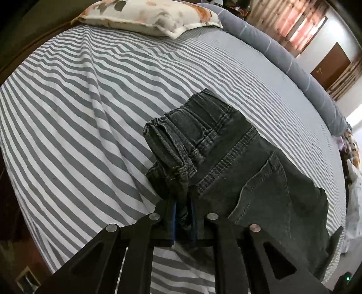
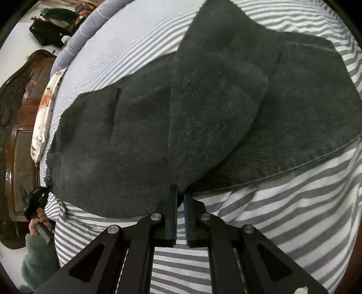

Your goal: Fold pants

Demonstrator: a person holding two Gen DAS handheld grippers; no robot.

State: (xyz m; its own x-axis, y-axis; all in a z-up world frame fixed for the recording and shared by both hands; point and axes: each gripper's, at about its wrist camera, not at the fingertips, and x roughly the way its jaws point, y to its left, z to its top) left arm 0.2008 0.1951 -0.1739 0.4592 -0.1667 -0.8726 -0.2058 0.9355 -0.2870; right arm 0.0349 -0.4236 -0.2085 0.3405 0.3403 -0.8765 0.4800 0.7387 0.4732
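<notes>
Dark grey denim pants [image 1: 237, 162] lie on the striped bed sheet [image 1: 79, 108]. In the left wrist view my left gripper [image 1: 183, 201] is shut on the waistband end, by a belt loop, and the waistband and a back pocket spread ahead and to the right. In the right wrist view my right gripper [image 2: 180, 195] is shut on the near edge of the pants [image 2: 203, 117], and a fold of leg cloth rises from its fingers over the flat legs behind.
A floral pillow [image 1: 149, 15] and a grey-blue bolster [image 1: 294, 58] lie at the bed's far side. A dark wooden headboard [image 2: 20, 135] stands left in the right wrist view, where the other hand and its handle [image 2: 38, 210] also show.
</notes>
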